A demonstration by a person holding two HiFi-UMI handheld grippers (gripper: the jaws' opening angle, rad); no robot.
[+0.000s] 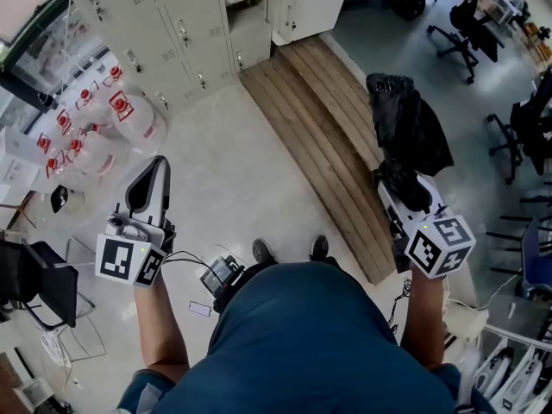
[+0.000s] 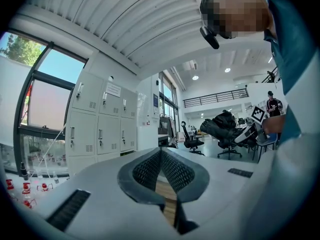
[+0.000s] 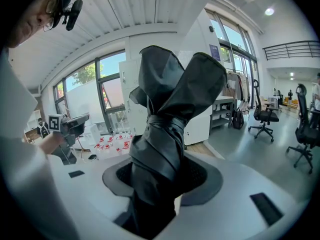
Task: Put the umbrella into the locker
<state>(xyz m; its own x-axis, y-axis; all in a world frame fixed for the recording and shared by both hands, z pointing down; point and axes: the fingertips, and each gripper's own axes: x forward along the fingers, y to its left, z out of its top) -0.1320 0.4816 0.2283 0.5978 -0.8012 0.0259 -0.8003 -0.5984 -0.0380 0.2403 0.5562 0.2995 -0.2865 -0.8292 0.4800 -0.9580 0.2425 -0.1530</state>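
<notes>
The umbrella (image 3: 160, 134) is creased black cloth with a faint sheen. The left gripper (image 2: 161, 154) has a smooth matt white plastic shell and dark, finely ribbed fingers (image 2: 177, 173). The far lockers (image 1: 185, 24) look like pale matt painted metal. The floor (image 1: 233, 188) is smooth and glossy, and the planks (image 1: 323, 128) to the right are bare wood.

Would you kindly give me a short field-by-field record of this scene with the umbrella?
Right gripper: shut on the black folded umbrella
Left gripper: shut, nothing between its jaws
Lockers: pale bank ahead, not yet reached
Water bottles: red-labelled, clustered beside the lockers
Task status: umbrella not yet in a locker
</notes>
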